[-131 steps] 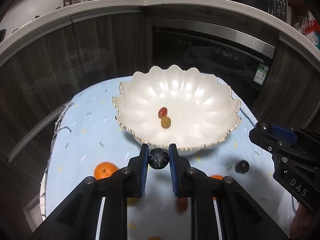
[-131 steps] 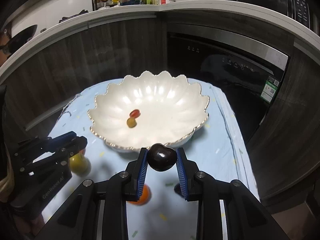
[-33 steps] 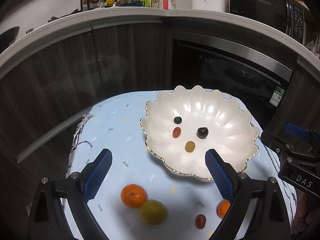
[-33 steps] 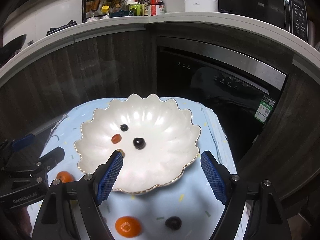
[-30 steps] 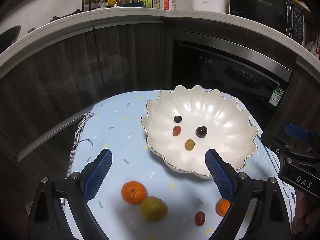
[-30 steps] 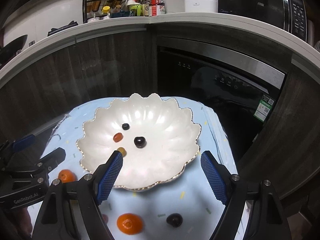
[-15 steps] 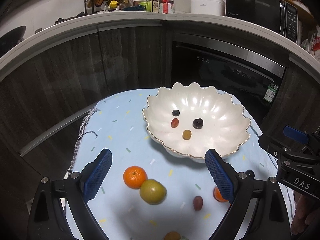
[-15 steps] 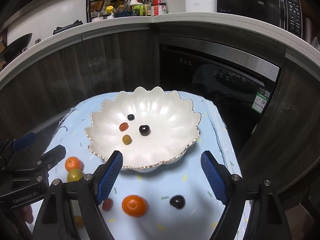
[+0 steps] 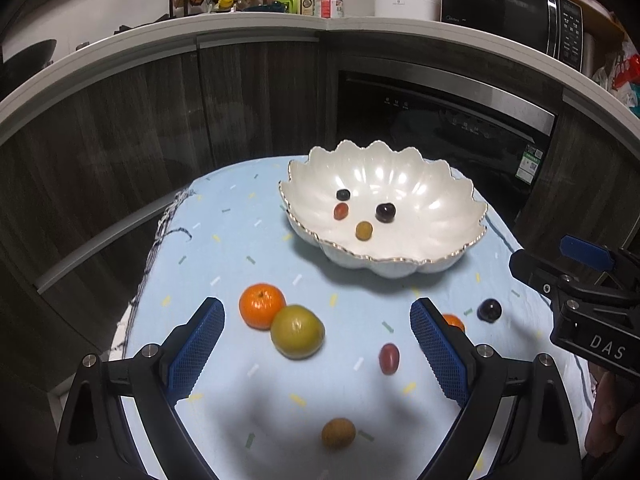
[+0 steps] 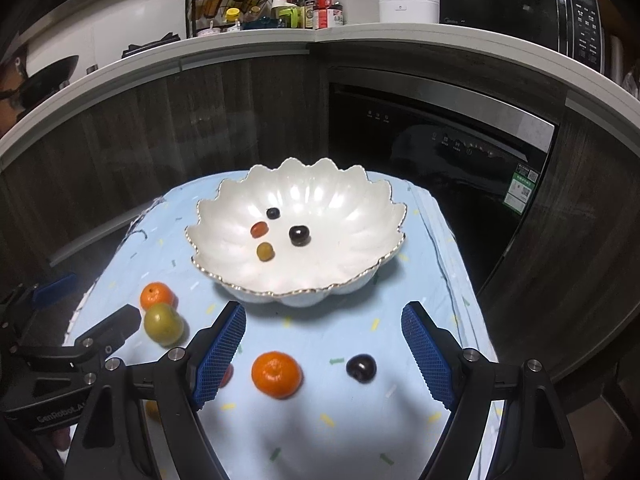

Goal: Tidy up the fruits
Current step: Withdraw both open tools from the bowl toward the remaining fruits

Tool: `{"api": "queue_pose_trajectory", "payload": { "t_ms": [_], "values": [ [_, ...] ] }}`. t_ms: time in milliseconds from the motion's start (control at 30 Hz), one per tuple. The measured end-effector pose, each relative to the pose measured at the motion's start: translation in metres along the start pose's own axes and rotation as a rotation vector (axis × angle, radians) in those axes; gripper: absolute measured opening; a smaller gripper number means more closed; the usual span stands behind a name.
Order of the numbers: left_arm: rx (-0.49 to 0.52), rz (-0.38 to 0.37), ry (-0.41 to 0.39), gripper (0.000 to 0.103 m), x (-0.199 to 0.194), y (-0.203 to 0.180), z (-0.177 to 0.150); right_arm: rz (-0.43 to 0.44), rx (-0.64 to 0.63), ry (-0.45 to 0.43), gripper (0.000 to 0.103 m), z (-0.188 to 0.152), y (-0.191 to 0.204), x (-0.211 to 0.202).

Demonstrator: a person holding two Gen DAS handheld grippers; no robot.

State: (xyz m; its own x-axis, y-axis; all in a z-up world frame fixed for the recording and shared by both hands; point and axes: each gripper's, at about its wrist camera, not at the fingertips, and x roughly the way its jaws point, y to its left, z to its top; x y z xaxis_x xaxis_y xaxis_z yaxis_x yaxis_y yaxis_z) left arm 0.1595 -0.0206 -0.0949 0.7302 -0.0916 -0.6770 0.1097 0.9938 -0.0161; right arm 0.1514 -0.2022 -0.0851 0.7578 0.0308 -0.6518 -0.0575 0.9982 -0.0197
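A pale blue cloth (image 9: 248, 248) covered the desk before dark cabinets (image 9: 120, 140); the left hand-held gripper (image 9: 316, 344) and right hand-held gripper (image 10: 324, 346) gaped wide, empty.

left black two-finger gripper (image 9: 316, 344): blue cross-hatched pads, silver screws on matte arms | right black two-finger gripper (image 10: 323, 350): same blue pads, round silver screws | lower-left body: white "GenRobot" lettering | right-edge body: "DAS" lettering, blue tab
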Motion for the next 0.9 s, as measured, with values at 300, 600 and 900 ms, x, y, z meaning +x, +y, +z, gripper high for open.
{"api": "queue_pose_trajectory", "payload": {
  "t_ms": [300,600,900],
  "values": [
    [0.027,0.003,0.009,0.095,-0.001,-0.005,-0.023,-0.002,-0.005,0.017,0.081,-0.017,0.001,0.001],
    [0.046,0.005,0.019,0.091,0.0,-0.006,-0.04,-0.007,-0.031,0.015,0.081,-0.029,0.004,0.003],
    [0.057,0.001,0.044,0.086,0.007,-0.009,-0.061,0.0,-0.038,0.031,0.081,-0.044,0.006,0.009]
  ]
}}
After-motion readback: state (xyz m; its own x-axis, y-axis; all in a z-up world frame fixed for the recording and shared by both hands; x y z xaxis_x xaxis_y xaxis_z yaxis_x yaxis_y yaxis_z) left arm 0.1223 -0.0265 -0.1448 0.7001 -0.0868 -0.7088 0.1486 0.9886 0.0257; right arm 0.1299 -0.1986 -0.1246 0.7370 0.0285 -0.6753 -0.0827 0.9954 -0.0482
